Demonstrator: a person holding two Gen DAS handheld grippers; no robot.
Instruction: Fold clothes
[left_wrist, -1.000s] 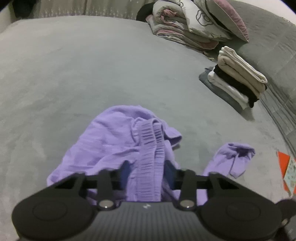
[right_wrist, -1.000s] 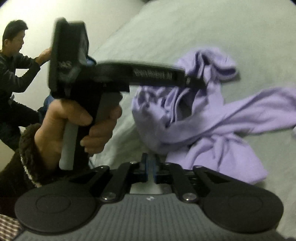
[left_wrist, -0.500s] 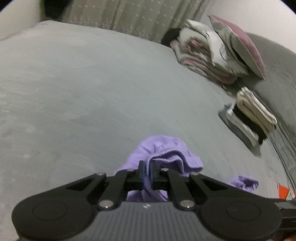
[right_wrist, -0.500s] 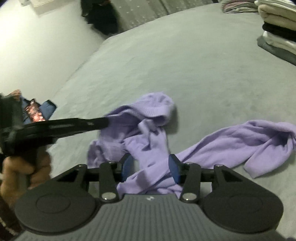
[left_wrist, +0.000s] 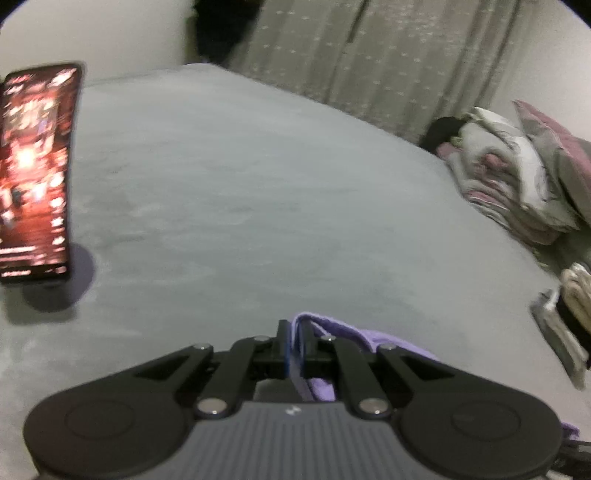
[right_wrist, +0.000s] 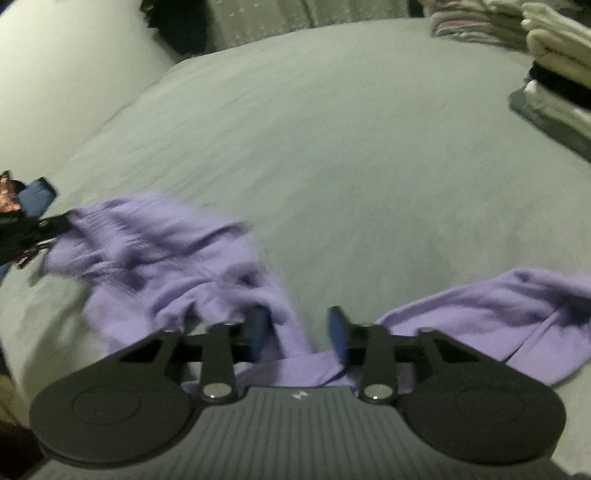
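On a grey bed (right_wrist: 332, 155), the left gripper (left_wrist: 294, 349) is clamped tight on a fold of the lilac sweater (right_wrist: 177, 266), its blue-lined jaws pressed together with a thin strip of the knit pinched between them and more of it trailing off to the right below the fingers. The right gripper (right_wrist: 298, 328) is closing, its blue pads (right_wrist: 258, 328) not yet pressing on the band of sweater that runs up between them. The garment lies crumpled across the near part of the bed, the bulk of it to the left and one sleeve flung out to the right. Only the right wrist view takes in this spread, and at its left edge the other gripper's dark tip meets a ribbed edge of the knit. The left wrist view shows little of the sweater but, at its left side, a phone (left_wrist: 35, 170) standing upright with a lit red screen, a pale curtain (left_wrist: 388, 62) behind the bed, and a heap of floral bedding (left_wrist: 517, 173) at the far right. A stack of folded clothes (right_wrist: 554, 74), cream over black over white, sits at the right edge of both views, well apart from the sweater. Both pictures are blurred.
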